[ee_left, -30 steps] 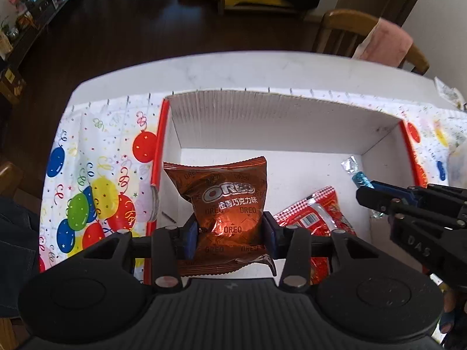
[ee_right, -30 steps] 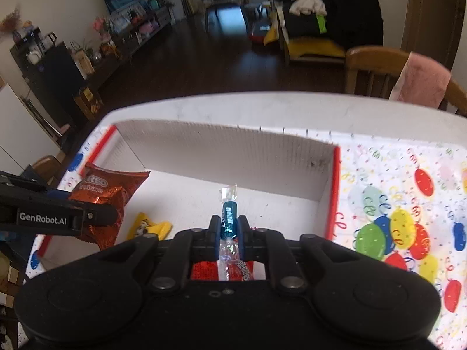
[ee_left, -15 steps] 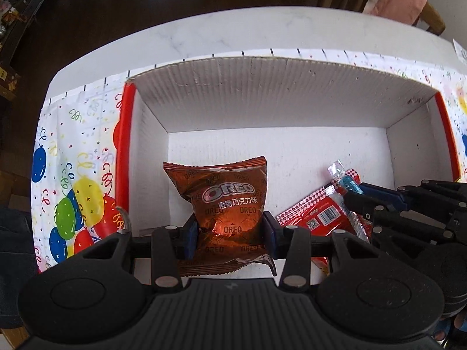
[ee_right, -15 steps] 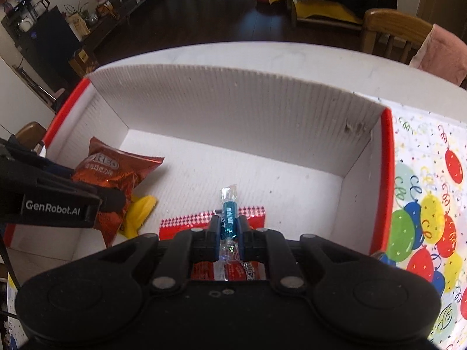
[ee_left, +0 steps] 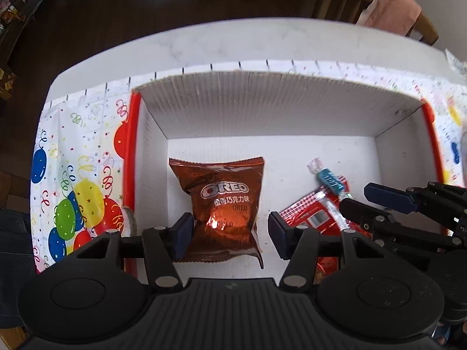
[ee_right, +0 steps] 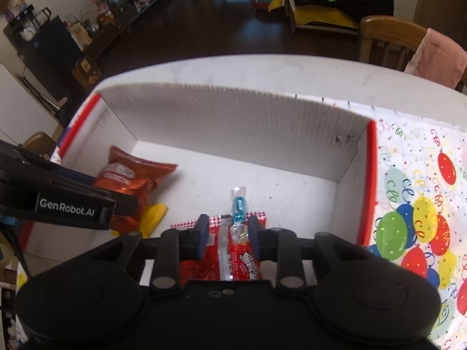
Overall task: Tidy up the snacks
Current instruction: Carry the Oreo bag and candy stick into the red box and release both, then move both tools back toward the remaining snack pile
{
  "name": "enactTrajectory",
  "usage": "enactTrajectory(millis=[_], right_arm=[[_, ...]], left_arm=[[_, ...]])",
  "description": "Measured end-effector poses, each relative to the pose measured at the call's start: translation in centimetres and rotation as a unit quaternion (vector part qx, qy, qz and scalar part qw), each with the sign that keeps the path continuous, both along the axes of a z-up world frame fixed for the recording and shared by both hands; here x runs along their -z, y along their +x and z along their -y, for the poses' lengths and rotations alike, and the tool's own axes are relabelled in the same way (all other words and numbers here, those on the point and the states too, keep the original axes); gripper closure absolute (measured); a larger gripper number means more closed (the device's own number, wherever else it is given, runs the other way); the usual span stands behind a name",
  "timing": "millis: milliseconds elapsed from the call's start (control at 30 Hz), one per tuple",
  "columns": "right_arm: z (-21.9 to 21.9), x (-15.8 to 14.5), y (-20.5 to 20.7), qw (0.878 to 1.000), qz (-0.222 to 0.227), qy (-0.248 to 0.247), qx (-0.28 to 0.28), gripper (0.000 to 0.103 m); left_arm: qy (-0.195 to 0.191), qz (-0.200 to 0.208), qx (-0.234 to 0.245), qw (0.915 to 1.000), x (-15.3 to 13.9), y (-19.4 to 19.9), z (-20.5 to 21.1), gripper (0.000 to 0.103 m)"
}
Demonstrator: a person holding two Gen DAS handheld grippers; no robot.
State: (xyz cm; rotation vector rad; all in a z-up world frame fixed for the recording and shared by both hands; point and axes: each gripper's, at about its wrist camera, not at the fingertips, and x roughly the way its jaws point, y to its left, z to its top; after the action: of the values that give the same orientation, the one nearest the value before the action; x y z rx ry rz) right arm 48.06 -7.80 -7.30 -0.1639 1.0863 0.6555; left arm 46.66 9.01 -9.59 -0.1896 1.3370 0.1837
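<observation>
Brown Oreo packet (ee_left: pixel 226 204) lies between my left gripper's (ee_left: pixel 229 234) just-opened jaws; my right gripper (ee_right: pixel 228 234) has just released the blue candy (ee_right: pixel 238 206) into the white box (ee_right: pixel 233 122).

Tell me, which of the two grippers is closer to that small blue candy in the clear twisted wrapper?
Right. The right gripper straddles the small blue candy, its jaws just opened. The left gripper sits off to the side, around the brown Oreo packet.
</observation>
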Motion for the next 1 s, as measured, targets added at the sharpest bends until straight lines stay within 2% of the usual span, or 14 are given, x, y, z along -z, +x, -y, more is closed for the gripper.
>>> enactTrajectory(millis=[367, 467, 600, 700, 800, 867, 1000], right_arm=[[2.6, -3.9, -2.7, 0.999, 0.026, 0.036, 0.018, 0.053], [3.4, -4.9, -3.8, 0.998, 0.034, 0.041, 0.024, 0.051], [4.1, -6.5, -5.6, 0.997, 0.045, 0.056, 0.026, 0.049], [4.6, -8.0, -7.2, 0.995, 0.061, 0.070, 0.026, 0.039], [5.1, -9.2, -8.7, 0.994, 0.071, 0.086, 0.024, 0.037], [5.5, -9.9, -9.6, 0.992, 0.077, 0.095, 0.024, 0.034], [6.0, -11.2, -11.5, 0.990, 0.088, 0.111, 0.023, 0.029]], left_arm=[[-0.009, 0.070, -0.019, 0.9973, -4.7, -4.1, -0.5, 0.048], [-0.012, 0.090, -0.018, 0.9957, -6.0, -5.6, -0.4, 0.048], [-0.017, 0.120, -0.016, 0.9925, -7.9, -7.9, -0.4, 0.048], [-0.015, 0.143, -0.014, 0.9896, -9.2, -9.7, -0.2, 0.048], [-0.019, 0.164, -0.011, 0.9862, -10.4, -11.5, -0.1, 0.046], [-0.021, 0.177, -0.009, 0.9839, -11.2, -12.8, 0.0, 0.042], [-0.021, 0.199, -0.001, 0.9797, -12.5, -15.3, 0.4, 0.042]])
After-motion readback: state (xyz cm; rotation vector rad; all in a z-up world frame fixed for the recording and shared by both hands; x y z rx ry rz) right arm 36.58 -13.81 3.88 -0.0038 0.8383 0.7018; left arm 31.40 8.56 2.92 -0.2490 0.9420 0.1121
